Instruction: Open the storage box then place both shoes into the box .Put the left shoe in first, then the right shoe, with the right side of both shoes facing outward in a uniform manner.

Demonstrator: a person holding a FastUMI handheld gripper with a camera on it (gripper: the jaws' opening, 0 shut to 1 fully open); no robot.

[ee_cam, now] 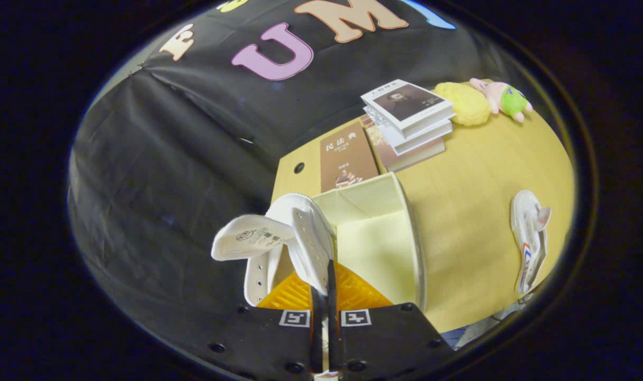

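My gripper (pixel 324 296), fingers nearly together, pinches the eyelet edge of a white canvas high-top shoe (pixel 295 238), tongue flopped out, at the near rim of the open cream fabric storage box (pixel 385 233). A second white shoe (pixel 530 241) lies well apart on the yellow wooden table (pixel 474 174), beyond stacked books (pixel 406 114).

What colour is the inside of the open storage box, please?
Pale cream, seen in the gripper view: storage box, beside the white shoe the gripper holds.
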